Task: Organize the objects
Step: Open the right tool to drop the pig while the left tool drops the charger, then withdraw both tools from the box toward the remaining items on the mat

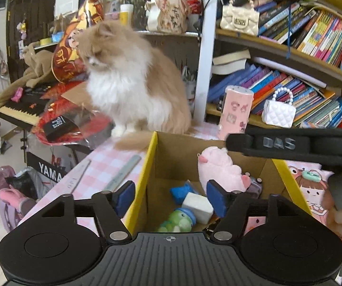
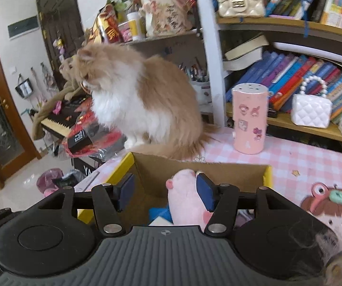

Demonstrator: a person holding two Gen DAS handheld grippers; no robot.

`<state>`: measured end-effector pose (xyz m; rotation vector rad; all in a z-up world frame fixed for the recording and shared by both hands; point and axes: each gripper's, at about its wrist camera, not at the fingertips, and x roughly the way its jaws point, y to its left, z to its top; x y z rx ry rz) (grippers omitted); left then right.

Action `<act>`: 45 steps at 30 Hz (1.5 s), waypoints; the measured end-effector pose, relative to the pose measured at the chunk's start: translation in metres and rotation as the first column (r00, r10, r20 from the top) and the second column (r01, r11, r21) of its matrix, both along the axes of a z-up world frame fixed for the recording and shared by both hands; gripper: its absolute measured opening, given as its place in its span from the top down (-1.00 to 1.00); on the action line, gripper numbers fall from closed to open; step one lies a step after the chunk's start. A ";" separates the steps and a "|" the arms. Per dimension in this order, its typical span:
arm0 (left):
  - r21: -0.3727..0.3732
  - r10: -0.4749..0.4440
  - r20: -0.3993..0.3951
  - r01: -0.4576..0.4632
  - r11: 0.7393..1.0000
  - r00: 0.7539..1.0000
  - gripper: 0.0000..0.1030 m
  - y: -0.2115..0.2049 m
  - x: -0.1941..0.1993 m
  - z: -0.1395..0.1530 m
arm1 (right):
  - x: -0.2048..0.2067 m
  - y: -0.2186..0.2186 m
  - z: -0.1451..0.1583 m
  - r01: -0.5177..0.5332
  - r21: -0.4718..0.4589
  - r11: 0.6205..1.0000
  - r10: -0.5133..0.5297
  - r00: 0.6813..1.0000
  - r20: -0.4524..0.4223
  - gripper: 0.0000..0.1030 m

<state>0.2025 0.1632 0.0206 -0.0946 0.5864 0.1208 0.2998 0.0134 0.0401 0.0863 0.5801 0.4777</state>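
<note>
The cardboard box [image 1: 171, 157] stands open-topped on the pink checked table [image 1: 104, 164], near its left edge, and serves as the collection bin for the loose items. Inside it, a pink plush toy [image 1: 218, 169] leans against the right wall, upright and taller than the rest. On the floor of the box lie a white block [image 1: 198, 206], a blue item [image 1: 180, 191] just behind it and a green figure [image 1: 178, 221] at the near side; these sit low, touching or nearly touching one another, which suggests they were dropped in rather than arranged. A small dark object beside the plush toy is too blurred to identify. The left gripper [image 1: 171, 200] hovers above the near rim of the box, aimed downward into it; its jaws stand wide apart and hold nothing, one finger outside the left wall and one over the interior. The right gripper [image 2: 163, 191] is likewise held over the box from the near side, jaws spread wide and empty, with the plush toy directly ahead of its right finger. A cat [image 1: 128, 81] sits on the table at the far edge of the box, its tail touching the back wall. A pink cup [image 2: 250, 119] stands near the far right corner of the box, and two rulers [image 1: 121, 174] lie on the table to the left.
</note>
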 end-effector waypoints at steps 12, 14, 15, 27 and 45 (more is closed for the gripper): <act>-0.020 0.009 0.000 -0.009 1.000 1.000 -0.44 0.026 -0.070 0.003 | -0.105 -0.017 0.004 0.096 0.001 0.995 -0.096 0.995 -0.001 -0.07; -0.023 0.013 -0.009 -0.013 1.000 1.000 -0.45 0.029 -0.081 0.000 | -0.120 -0.014 0.000 0.101 -0.019 0.995 -0.101 0.995 -0.001 -0.07; -0.025 0.015 -0.015 -0.015 1.000 1.000 -0.46 0.031 -0.086 -0.002 | -0.128 -0.013 -0.002 0.104 -0.029 0.994 -0.105 0.995 -0.002 -0.07; -0.029 0.026 -0.067 -0.028 0.999 0.997 -0.66 0.034 -0.146 -0.020 | -0.210 0.009 -0.034 0.085 -0.162 0.983 -0.087 0.996 -0.002 -0.13; -0.030 -0.084 -0.129 0.081 0.996 0.988 -0.75 0.009 -0.182 -0.039 | -0.269 -0.012 -0.057 0.201 -0.254 0.946 -0.219 0.974 -0.048 -0.31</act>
